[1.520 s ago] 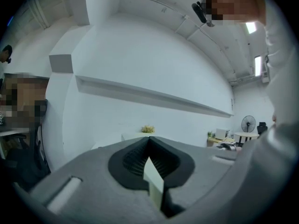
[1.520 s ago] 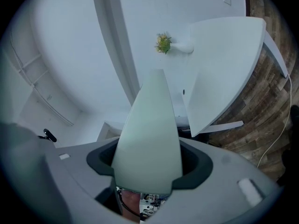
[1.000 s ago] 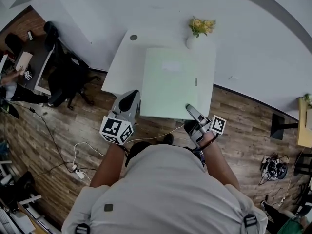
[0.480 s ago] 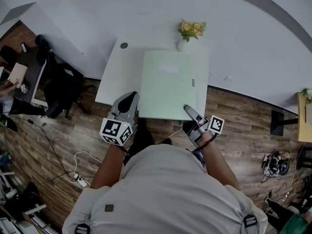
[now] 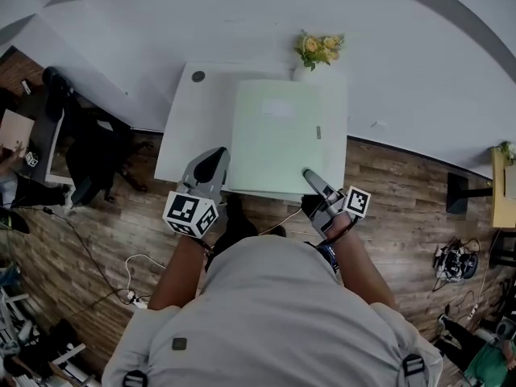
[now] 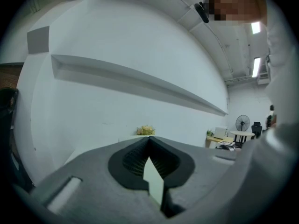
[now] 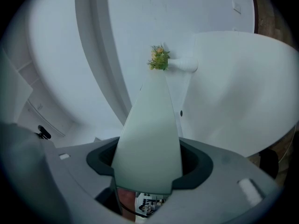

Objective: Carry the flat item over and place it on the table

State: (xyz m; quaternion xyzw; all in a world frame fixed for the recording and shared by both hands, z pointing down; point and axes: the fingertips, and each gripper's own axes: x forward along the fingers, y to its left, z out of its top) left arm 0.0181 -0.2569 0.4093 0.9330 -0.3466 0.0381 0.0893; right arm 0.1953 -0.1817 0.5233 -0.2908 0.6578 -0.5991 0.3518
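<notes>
A pale green flat board point(image 5: 278, 135) hangs level over the white table point(image 5: 193, 127), its near edge overhanging the table's front. My left gripper point(image 5: 219, 176) is shut on the board's near left corner; in the left gripper view only a thin sliver of the board point(image 6: 153, 181) shows between the closed jaws of that gripper point(image 6: 149, 169). My right gripper point(image 5: 316, 185) is shut on the near right corner. In the right gripper view the board point(image 7: 150, 125) runs out from that gripper point(image 7: 147, 171) toward the table point(image 7: 233, 92).
A white vase of yellow flowers point(image 5: 321, 48) stands at the table's far edge by the white wall, also seen as flowers point(image 7: 159, 58) in the right gripper view. A dark chair point(image 5: 89, 147) stands left of the table. Cables point(image 5: 133, 293) lie on the wood floor.
The table has come closer under the board, and the board now covers more of the tabletop. Both grippers keep their hold on the near corners.
</notes>
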